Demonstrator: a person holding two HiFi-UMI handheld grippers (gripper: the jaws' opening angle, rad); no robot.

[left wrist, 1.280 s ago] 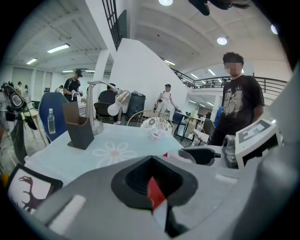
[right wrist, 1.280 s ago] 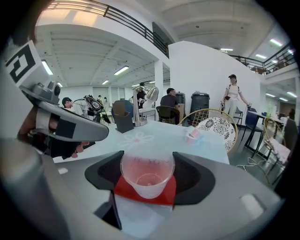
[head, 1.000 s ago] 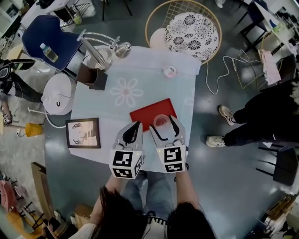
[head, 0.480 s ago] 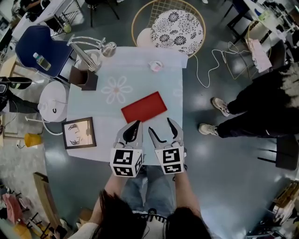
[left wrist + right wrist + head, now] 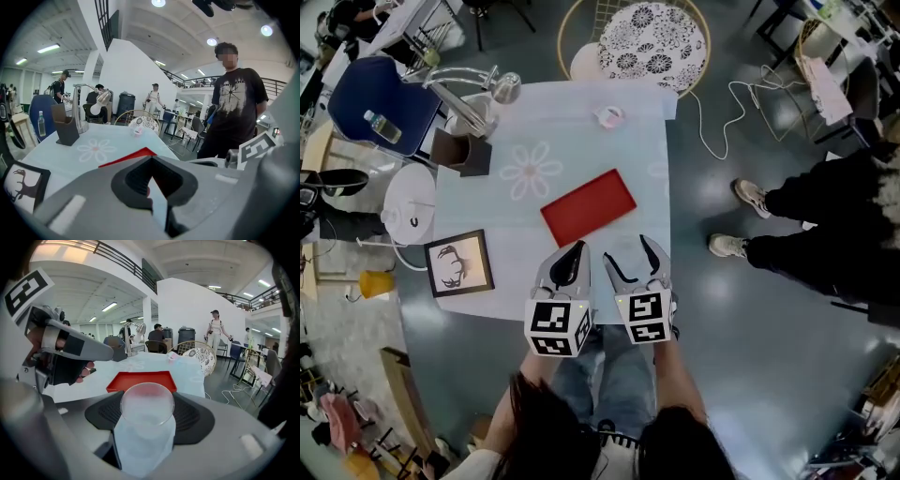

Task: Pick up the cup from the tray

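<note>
Near the tray [image 5: 588,207], right claw [image 5: 626,250] grips cup [image 5: 146,420].

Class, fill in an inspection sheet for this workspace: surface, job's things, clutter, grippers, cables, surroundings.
Surface: table under pale flower-print cloth.
Job's things: cup held off the empty red tray.
Clutter: picture frame, brown holder, desk lamp.
Grippers: right gripper shut on cup; left gripper shut, empty.
Cables: white cable on floor.
Surroundings: blue chair, patterned cushion, standing person.
</note>
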